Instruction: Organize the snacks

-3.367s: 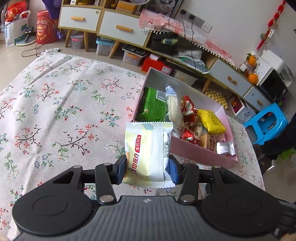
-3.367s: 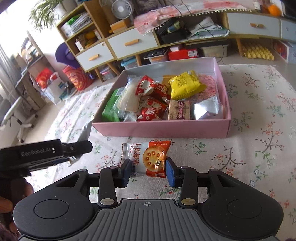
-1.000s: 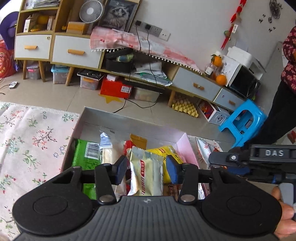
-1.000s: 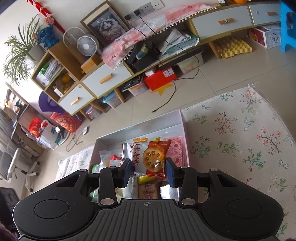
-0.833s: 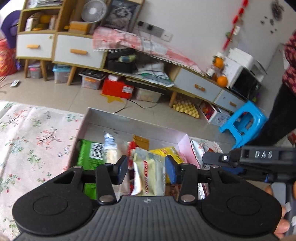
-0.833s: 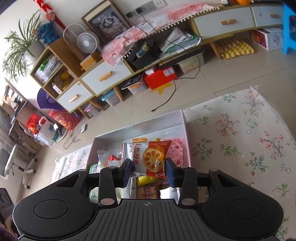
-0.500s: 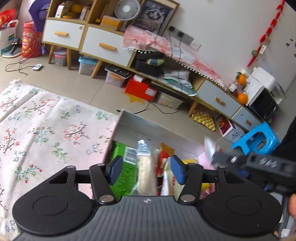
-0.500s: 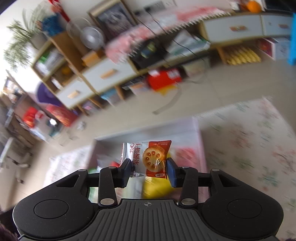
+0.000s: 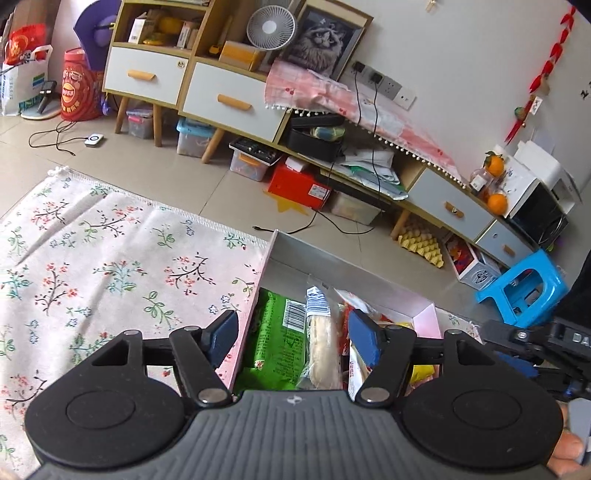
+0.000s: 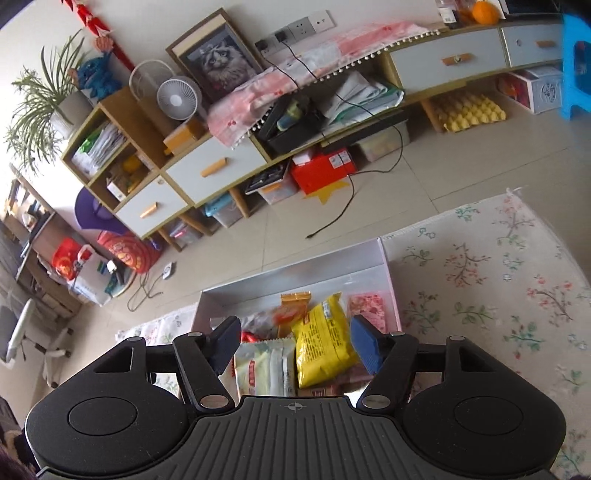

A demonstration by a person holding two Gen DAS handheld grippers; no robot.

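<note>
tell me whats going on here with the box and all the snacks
A person holds a two-finger gripper in each hand above a pink box on a flowered cloth. Both the left gripper and right gripper are open and empty. The box already holds packets, among them a green packet, a yellow packet and a pale packet.

Beige tiled floor [image 9: 110,162]; low wooden cabinets [image 9: 207,99] along white wall [image 9: 461,55]; framed cat picture [image 10: 218,61], small fan [image 9: 271,27], blue stool [image 9: 524,288].
</note>
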